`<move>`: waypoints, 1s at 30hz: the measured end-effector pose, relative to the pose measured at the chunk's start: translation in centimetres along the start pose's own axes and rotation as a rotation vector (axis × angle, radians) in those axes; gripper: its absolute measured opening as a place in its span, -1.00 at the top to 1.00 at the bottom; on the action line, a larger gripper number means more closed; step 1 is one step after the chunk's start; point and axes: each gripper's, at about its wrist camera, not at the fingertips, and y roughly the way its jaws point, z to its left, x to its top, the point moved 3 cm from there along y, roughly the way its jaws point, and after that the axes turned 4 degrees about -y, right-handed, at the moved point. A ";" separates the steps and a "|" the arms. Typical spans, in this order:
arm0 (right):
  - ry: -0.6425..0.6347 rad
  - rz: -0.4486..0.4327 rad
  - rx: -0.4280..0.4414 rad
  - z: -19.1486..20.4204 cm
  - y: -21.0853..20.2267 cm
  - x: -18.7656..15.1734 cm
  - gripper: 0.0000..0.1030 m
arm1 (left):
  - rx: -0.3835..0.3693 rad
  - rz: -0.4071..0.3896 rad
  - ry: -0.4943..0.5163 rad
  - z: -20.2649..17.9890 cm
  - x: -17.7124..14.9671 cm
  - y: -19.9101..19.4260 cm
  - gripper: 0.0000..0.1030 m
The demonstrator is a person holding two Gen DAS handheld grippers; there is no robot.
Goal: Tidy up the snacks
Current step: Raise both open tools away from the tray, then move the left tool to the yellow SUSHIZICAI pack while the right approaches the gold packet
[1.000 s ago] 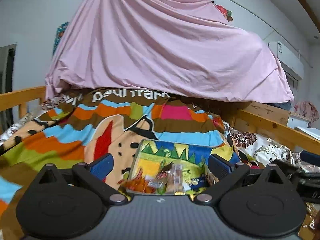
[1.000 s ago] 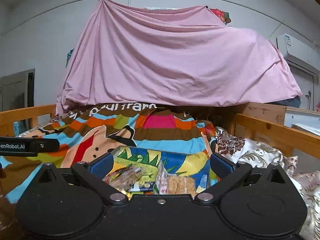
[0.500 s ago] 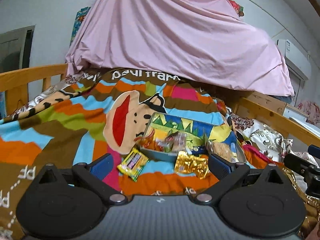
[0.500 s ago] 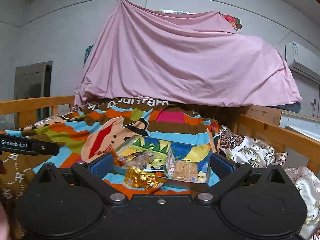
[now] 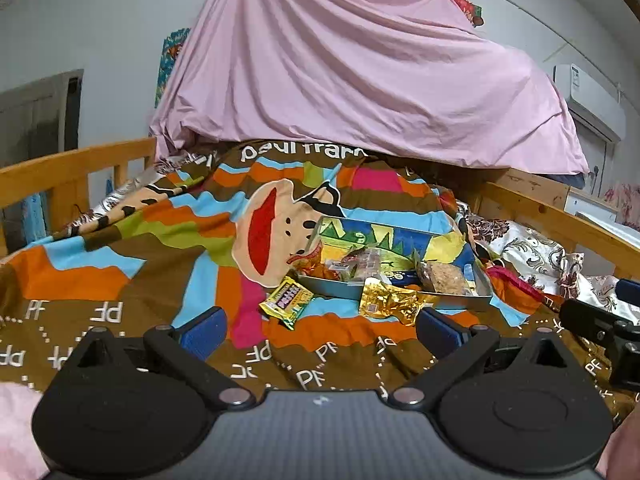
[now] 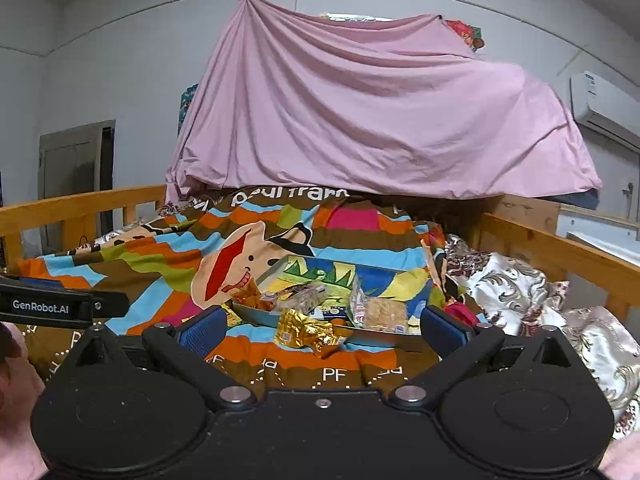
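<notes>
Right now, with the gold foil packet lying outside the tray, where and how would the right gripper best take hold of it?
Probably by the near crinkled end of the gold foil packet, coming from the near side with the right gripper low over the blanket. The packet's far end leans against the tray rim, while its near end faces the open jaws and its creases offer an edge to pinch.

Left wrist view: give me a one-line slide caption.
Open left gripper faces a snack tray on a striped blanket; yellow packet and gold packet lie outside it.
</notes>
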 end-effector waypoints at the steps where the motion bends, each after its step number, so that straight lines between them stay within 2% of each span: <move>1: 0.010 -0.001 0.002 -0.1 -0.3 0.1 -0.99 | 0.008 0.000 -0.002 0.0 0.0 -0.4 -0.99; 8: 0.107 -0.008 -0.017 -1.4 -1.4 1.9 -0.99 | 0.044 -0.012 -0.043 0.3 1.0 -2.7 -0.99; 13: 0.222 0.032 -0.015 -2.5 -0.8 4.1 -0.99 | 0.075 -0.004 -0.111 0.8 3.4 -3.0 -0.99; 15: 0.218 0.046 0.009 -2.4 0.0 5.2 -0.99 | 0.087 0.011 -0.158 1.1 4.5 -2.6 -0.99; 17: 0.191 0.049 0.028 -2.3 0.8 6.1 -0.99 | 0.088 0.012 -0.159 1.2 5.3 -2.1 -0.99; 20: 0.144 0.063 0.046 -2.3 2.5 6.8 -0.99 | 0.100 0.005 -0.096 1.1 6.4 -0.7 -0.99; 24: 0.094 0.088 0.093 -3.0 5.7 6.6 -0.99 | 0.099 0.033 -0.024 1.4 7.0 2.5 -0.99; 30: 0.027 0.162 0.160 -3.1 11.8 5.0 -0.99 | -0.016 0.162 -0.020 2.8 5.9 9.0 -0.99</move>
